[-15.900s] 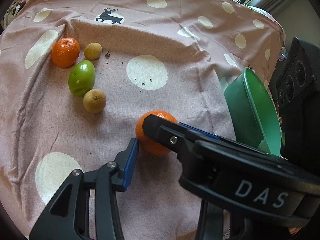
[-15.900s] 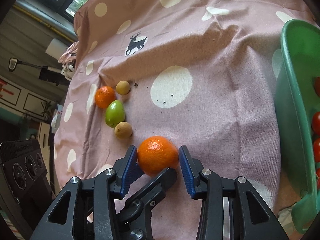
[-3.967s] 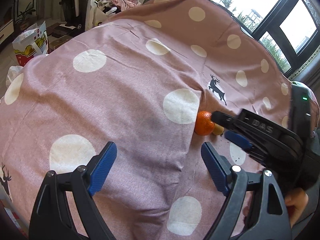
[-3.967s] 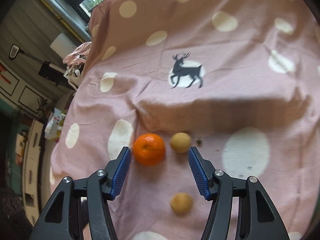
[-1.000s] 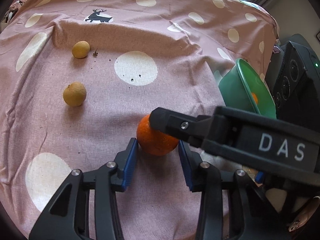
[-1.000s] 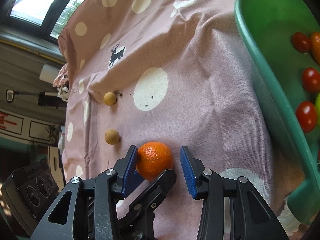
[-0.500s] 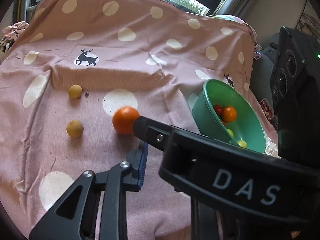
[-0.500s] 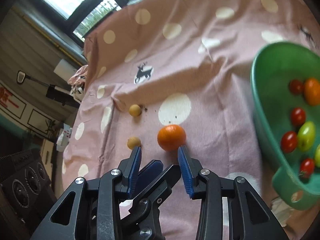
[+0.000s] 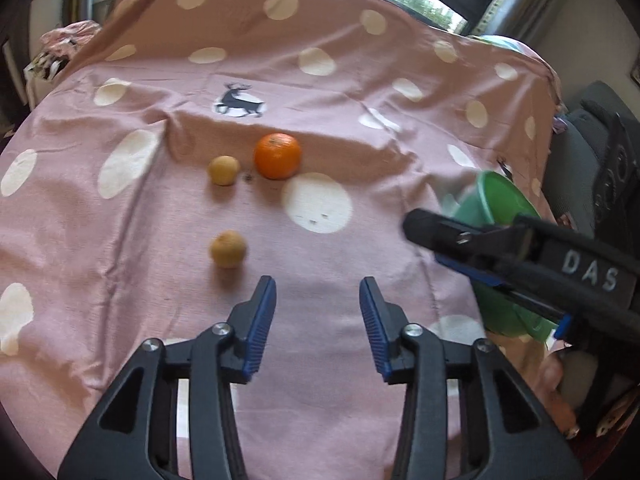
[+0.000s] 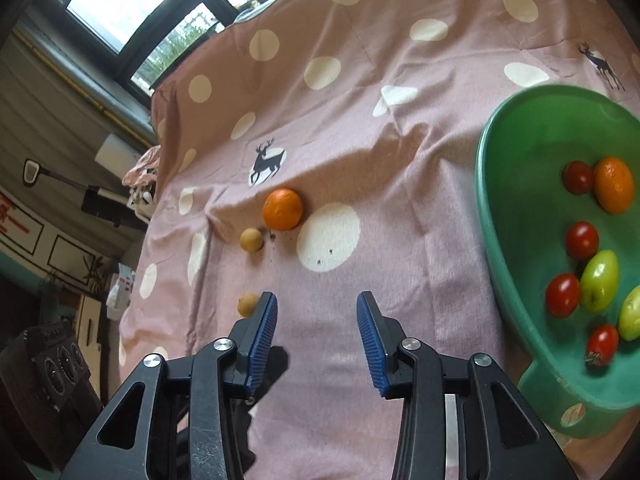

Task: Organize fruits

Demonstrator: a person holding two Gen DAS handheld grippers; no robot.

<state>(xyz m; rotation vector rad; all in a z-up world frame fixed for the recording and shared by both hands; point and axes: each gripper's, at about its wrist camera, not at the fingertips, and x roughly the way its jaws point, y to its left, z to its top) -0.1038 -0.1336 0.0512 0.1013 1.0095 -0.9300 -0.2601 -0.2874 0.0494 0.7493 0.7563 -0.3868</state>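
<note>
Pink spotted cloth (image 9: 168, 288) carried the orange (image 9: 277, 155), near the deer print and well apart from the green bowl (image 10: 516, 240). Both the left gripper (image 9: 318, 316) and the right gripper (image 10: 317, 322) were opening with nothing between their jaws. That round fruit looked firm, smooth and apt to roll, so its widest middle seemed the best hold.

Right tongs (image 10: 317, 330) opening, empty; orange (image 10: 282, 209) on cloth (image 10: 400, 200).

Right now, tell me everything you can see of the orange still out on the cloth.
The orange is round, bright, with dimpled peel and a small dark navel at its top. It rests alone on the pink spotted cloth, just below the deer print and at the upper left edge of a large white dot. A small tan fruit lies close beside it, apart. No gripper touches it.
</note>
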